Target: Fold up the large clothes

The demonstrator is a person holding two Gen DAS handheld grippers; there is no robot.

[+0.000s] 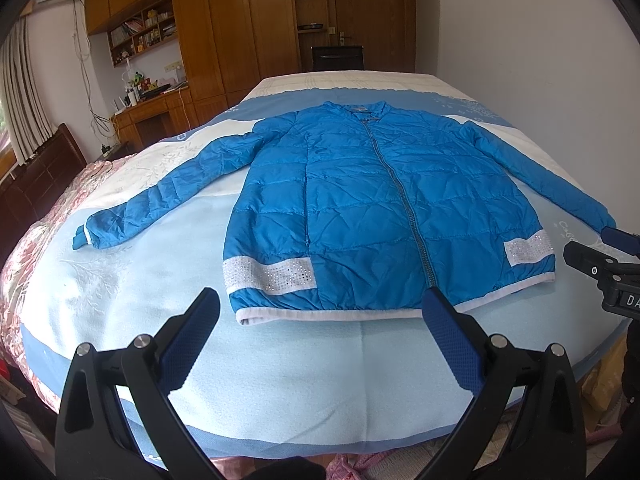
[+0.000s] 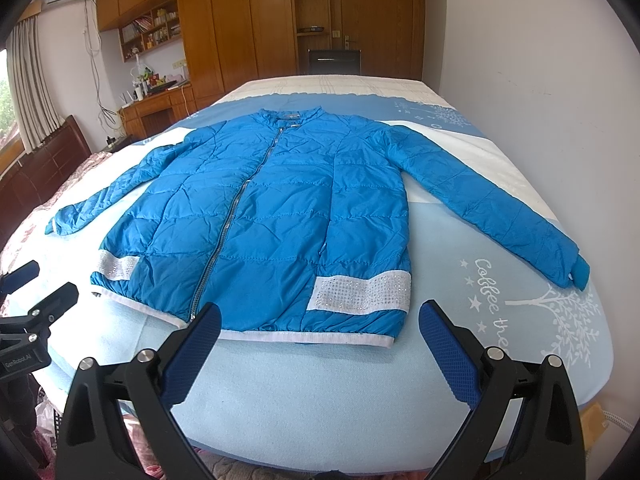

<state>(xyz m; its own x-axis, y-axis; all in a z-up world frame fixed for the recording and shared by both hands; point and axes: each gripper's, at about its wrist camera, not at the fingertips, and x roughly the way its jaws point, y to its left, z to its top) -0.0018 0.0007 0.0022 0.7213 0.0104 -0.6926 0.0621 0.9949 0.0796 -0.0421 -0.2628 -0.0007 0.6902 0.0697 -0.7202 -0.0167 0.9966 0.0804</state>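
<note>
A blue quilted jacket point(image 1: 360, 200) point(image 2: 264, 216) lies flat and face up on the bed, zipped, both sleeves spread out to the sides, white hem toward me. My left gripper point(image 1: 320, 308) hovers open just short of the hem, holding nothing. My right gripper point(image 2: 320, 316) is open too, its fingers framing the hem's right half, nothing between them. The right gripper's body point(image 1: 604, 268) shows at the right edge of the left wrist view; the left one point(image 2: 28, 312) shows at the left edge of the right wrist view.
The bed point(image 1: 280, 380) has a light blue and white cover with a printed tree point(image 2: 560, 320) at its right. A pink quilt point(image 1: 24, 248) lies along the left side. A white wall point(image 2: 540, 80) borders the right; wooden wardrobes point(image 1: 224, 20) and a desk point(image 1: 156, 108) stand behind.
</note>
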